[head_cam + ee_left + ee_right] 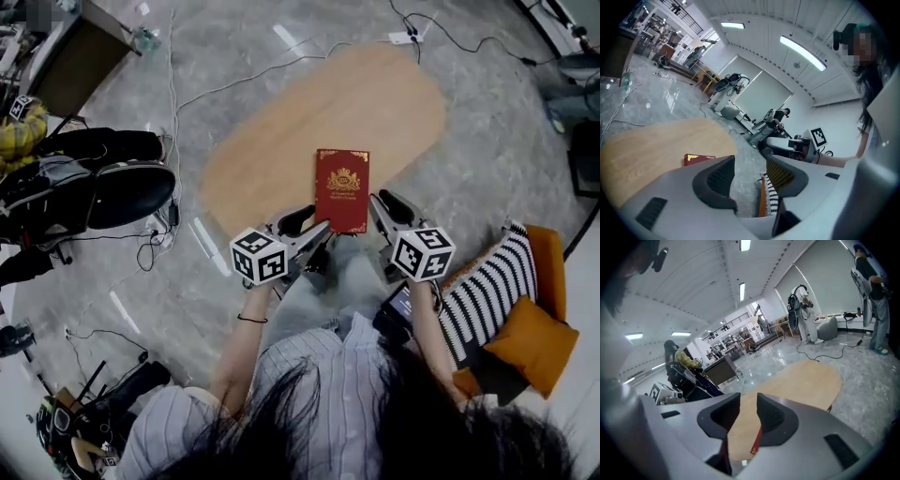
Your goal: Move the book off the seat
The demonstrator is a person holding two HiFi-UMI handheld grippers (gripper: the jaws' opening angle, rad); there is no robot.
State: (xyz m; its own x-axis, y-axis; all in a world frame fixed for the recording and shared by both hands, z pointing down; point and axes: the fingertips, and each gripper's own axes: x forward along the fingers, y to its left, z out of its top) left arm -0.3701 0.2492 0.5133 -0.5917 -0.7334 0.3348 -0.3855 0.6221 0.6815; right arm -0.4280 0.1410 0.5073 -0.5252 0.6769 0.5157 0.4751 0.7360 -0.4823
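Red, gold-crested rectangular book lies at the near edge of the oval wooden table. The left tool is spread and the right tool narrowly parted, both empty and close beside it, so a nudge could topple it.

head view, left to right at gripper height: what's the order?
black chair → left gripper → red book → right gripper → striped cushion

Glossy grey floor, oval wooden table (pale top), strip lights; far wall perhaps frosted glass.
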